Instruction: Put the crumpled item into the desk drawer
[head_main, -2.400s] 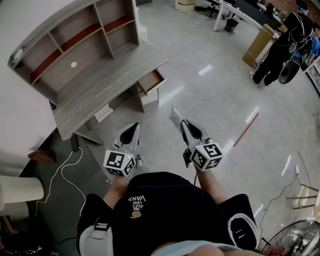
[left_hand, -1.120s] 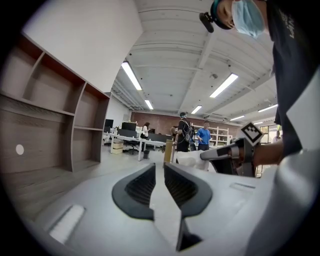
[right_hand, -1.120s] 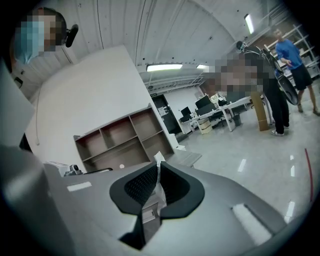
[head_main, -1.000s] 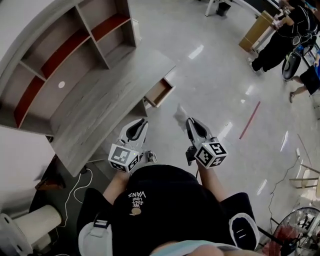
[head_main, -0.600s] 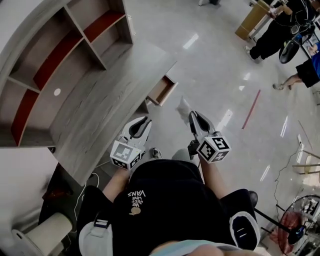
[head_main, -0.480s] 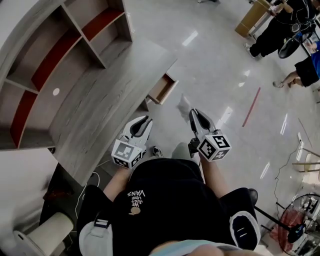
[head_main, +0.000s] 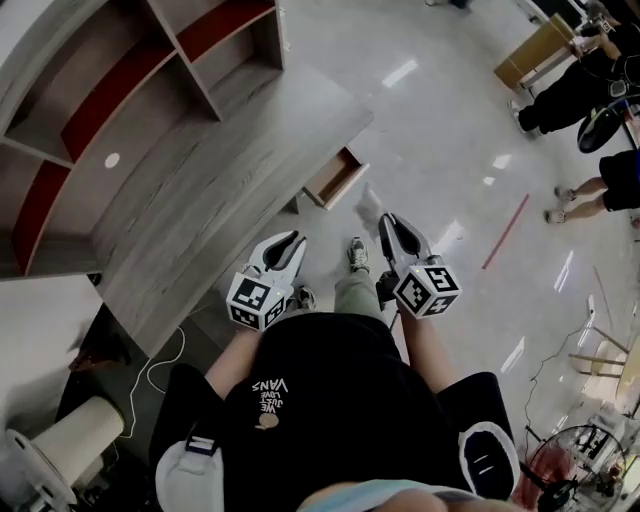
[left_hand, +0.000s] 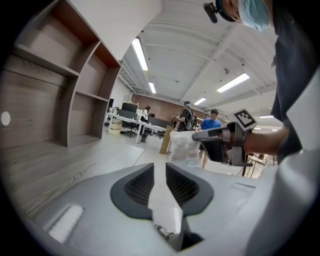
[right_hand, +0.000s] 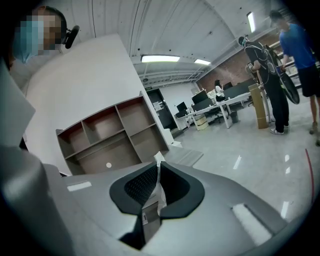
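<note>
The crumpled white item (head_main: 369, 204) sticks out past the tip of my right gripper (head_main: 386, 222), which is shut on it; in the right gripper view the item (right_hand: 159, 192) is pinched between the pads. The grey desk (head_main: 230, 170) with its shelf unit fills the upper left. Its small drawer (head_main: 335, 178) stands pulled out at the right end, just beyond the item. My left gripper (head_main: 288, 243) hovers beside the desk edge with its jaws slightly parted and nothing between them (left_hand: 159, 172). The left gripper view also shows the right gripper (left_hand: 220, 143) with the item (left_hand: 184, 146).
My shoe (head_main: 357, 253) steps between the grippers on the glossy floor. People (head_main: 585, 85) stand at the far right by a cardboard box (head_main: 538, 50). A red strip (head_main: 505, 232) lies on the floor. A cable (head_main: 160, 365) and a white cylinder (head_main: 60, 445) sit lower left.
I have walked closer to the desk, so the open drawer now lies just ahead of both grippers. The right gripper keeps hold of the crumpled item.
</note>
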